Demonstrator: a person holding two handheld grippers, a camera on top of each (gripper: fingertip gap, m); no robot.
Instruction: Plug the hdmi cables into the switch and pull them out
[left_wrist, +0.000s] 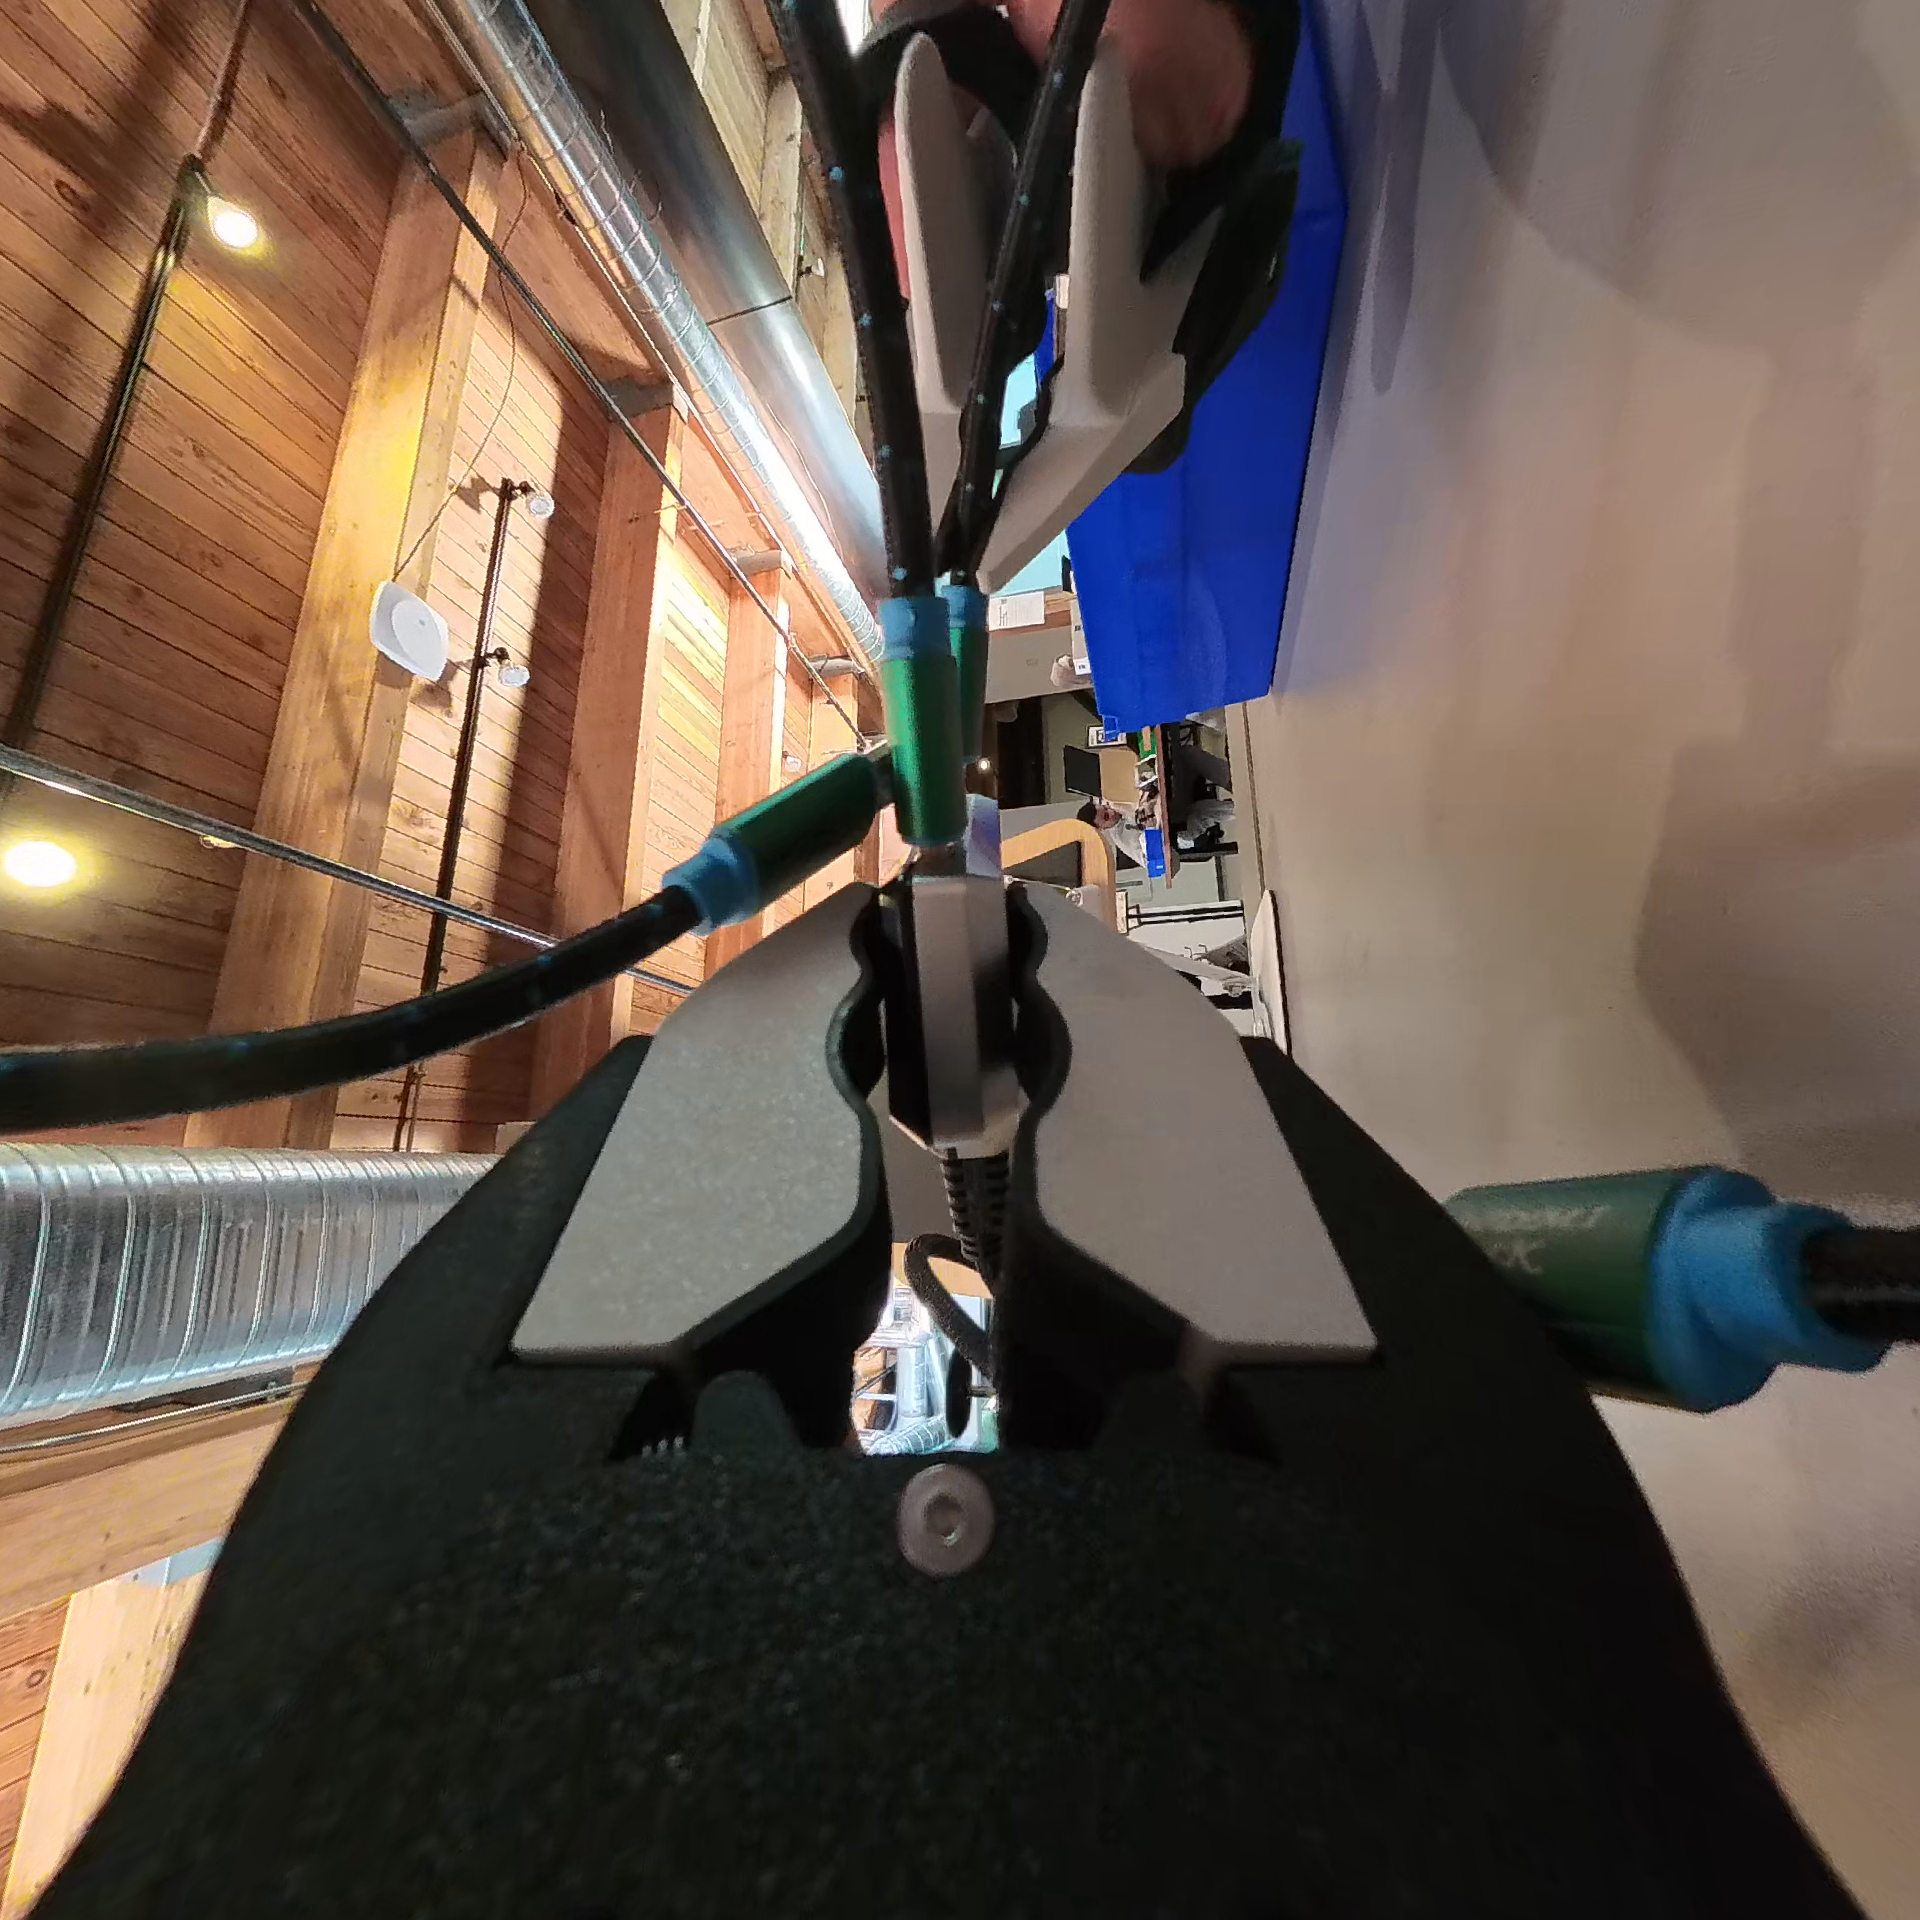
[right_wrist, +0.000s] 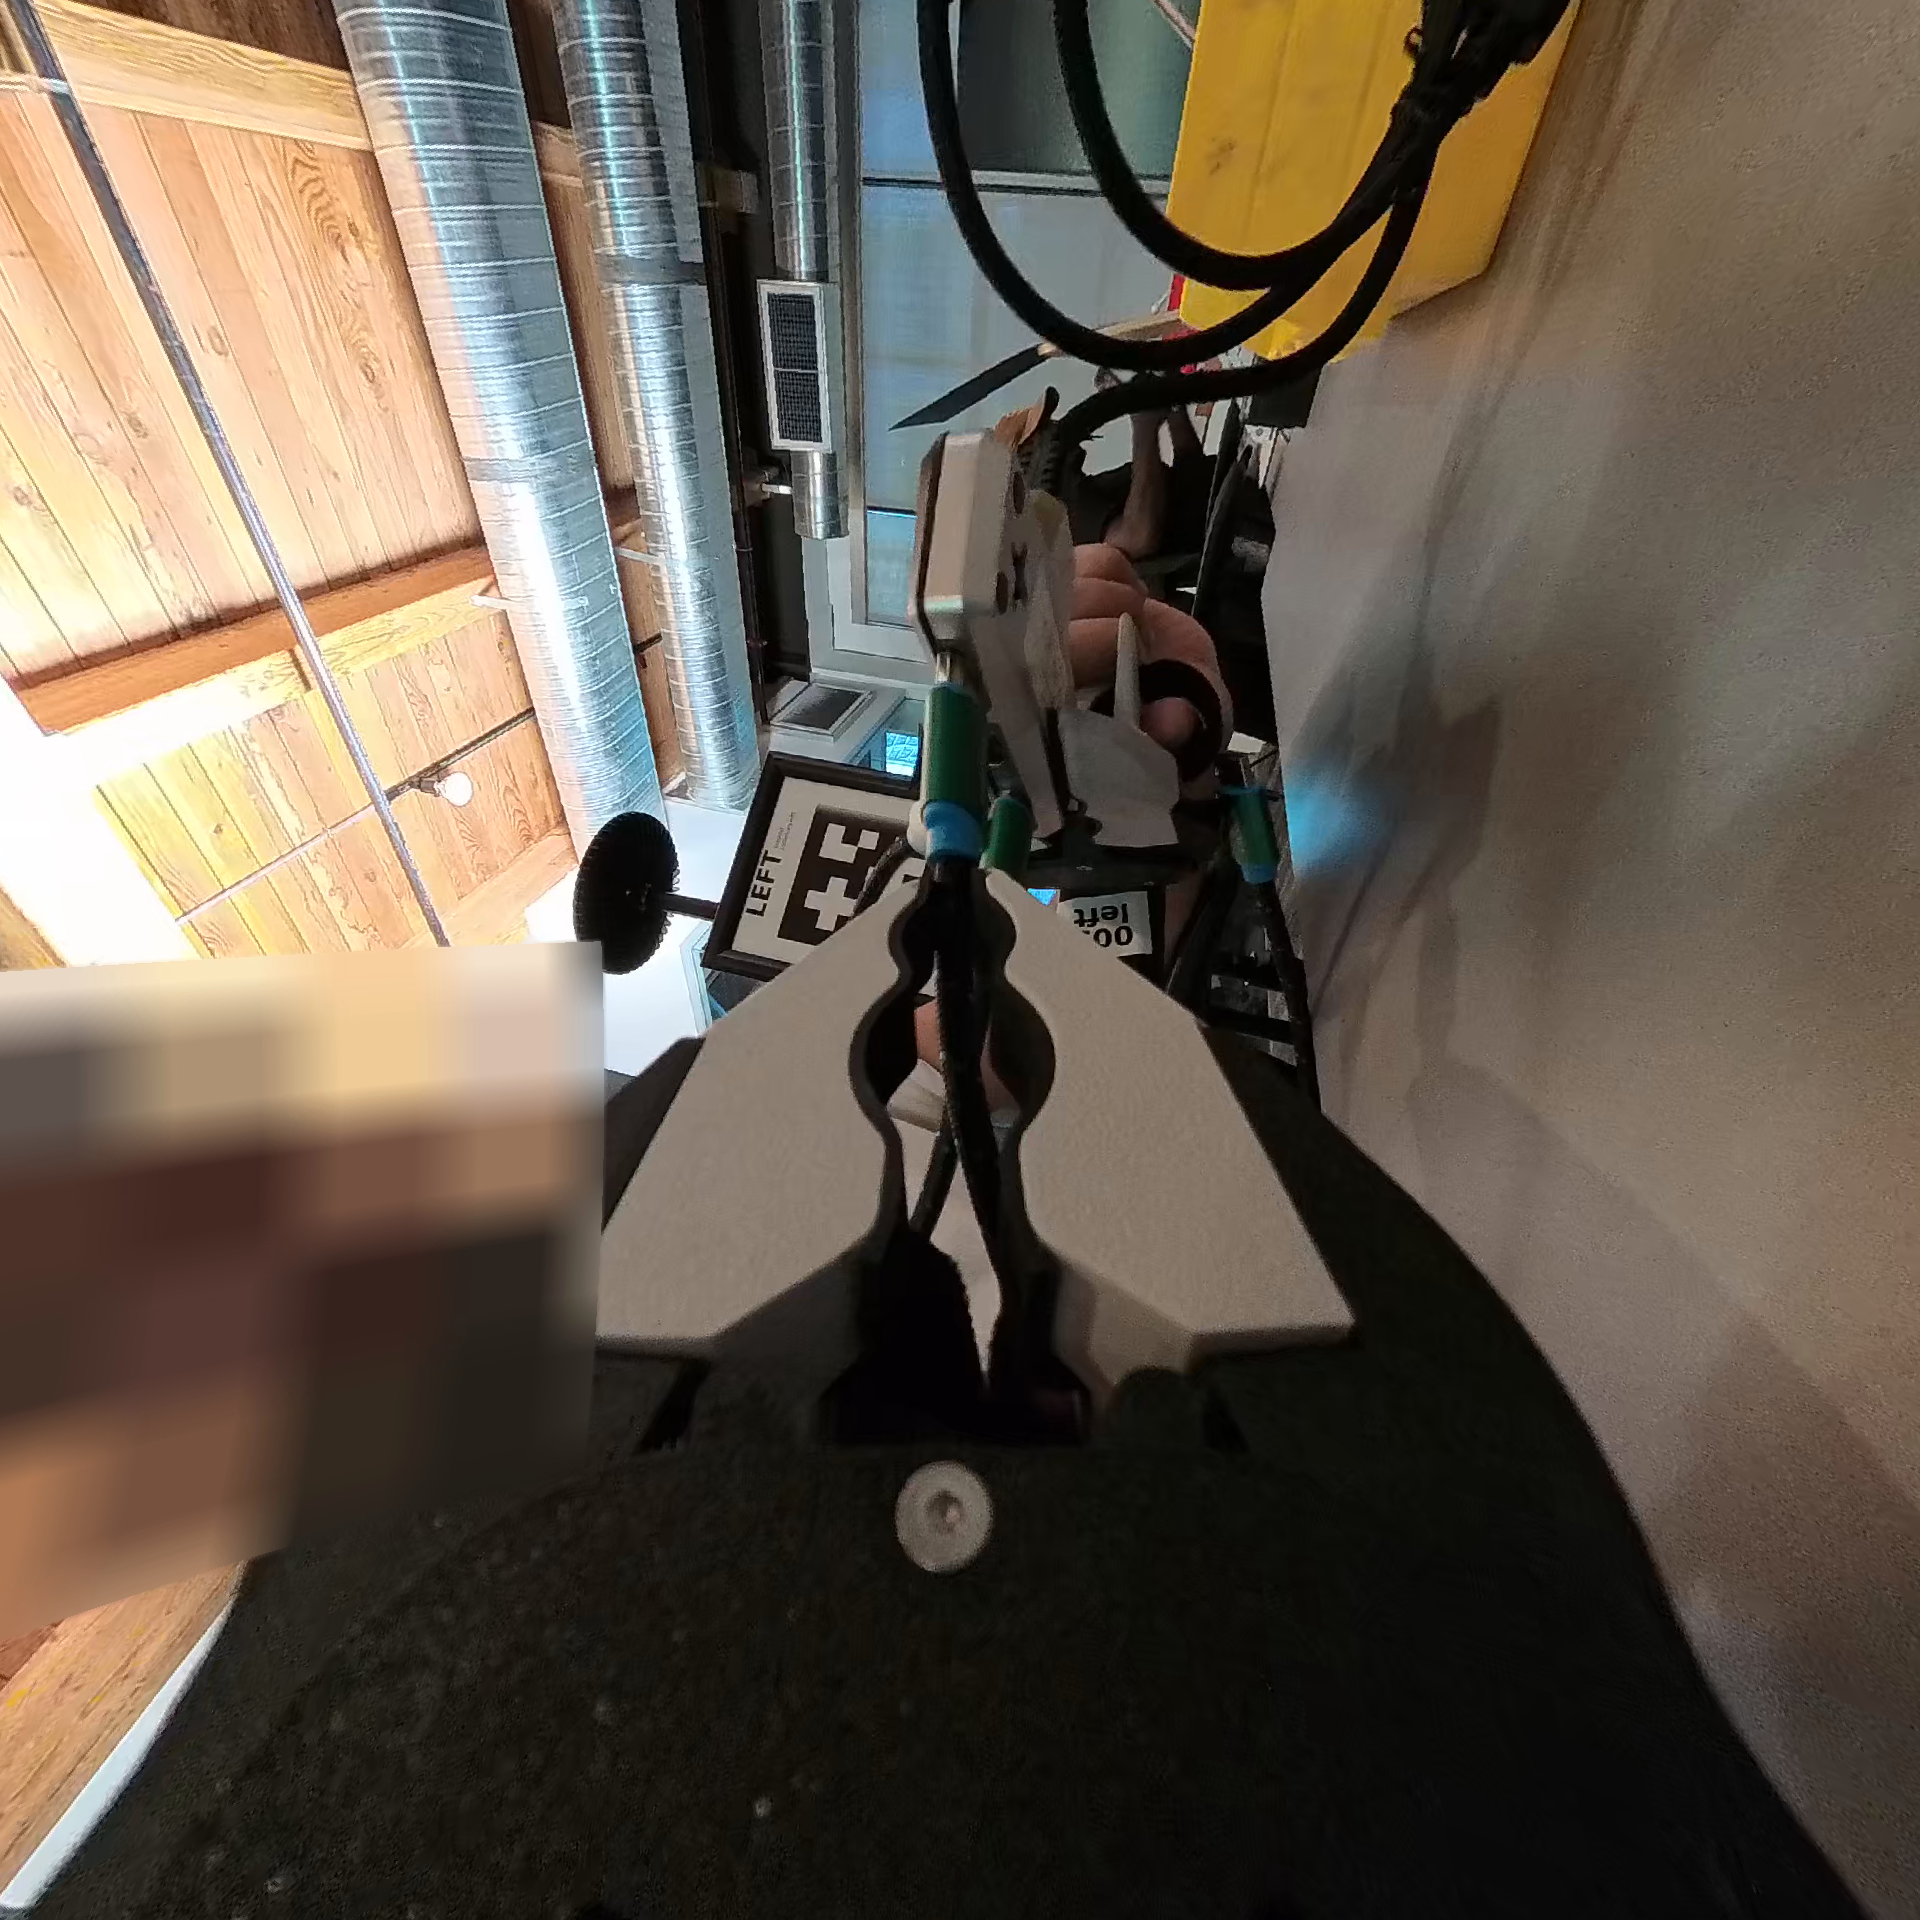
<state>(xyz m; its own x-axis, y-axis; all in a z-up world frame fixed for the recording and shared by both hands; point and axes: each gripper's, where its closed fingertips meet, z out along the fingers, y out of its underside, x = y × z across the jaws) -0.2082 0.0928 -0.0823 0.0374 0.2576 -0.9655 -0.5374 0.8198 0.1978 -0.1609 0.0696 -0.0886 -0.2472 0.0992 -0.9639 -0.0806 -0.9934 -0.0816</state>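
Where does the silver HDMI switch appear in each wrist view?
Left wrist view: the HDMI switch sits at centre, clamped between the left tongs, green plugs at its far end.
Right wrist view: it is smaller, above centre, held by the distant left tongs; the right tongs pinch a black cable leading to it.
Shared landmark: the green plug with a blue collar entering the switch.

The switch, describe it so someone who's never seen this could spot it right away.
In the left wrist view, find the left tool at centre. The switch is the slim silver metal block clamped between its fingers. Unlike the green plugs nearby, it is flat, grey, and has cables entering it.
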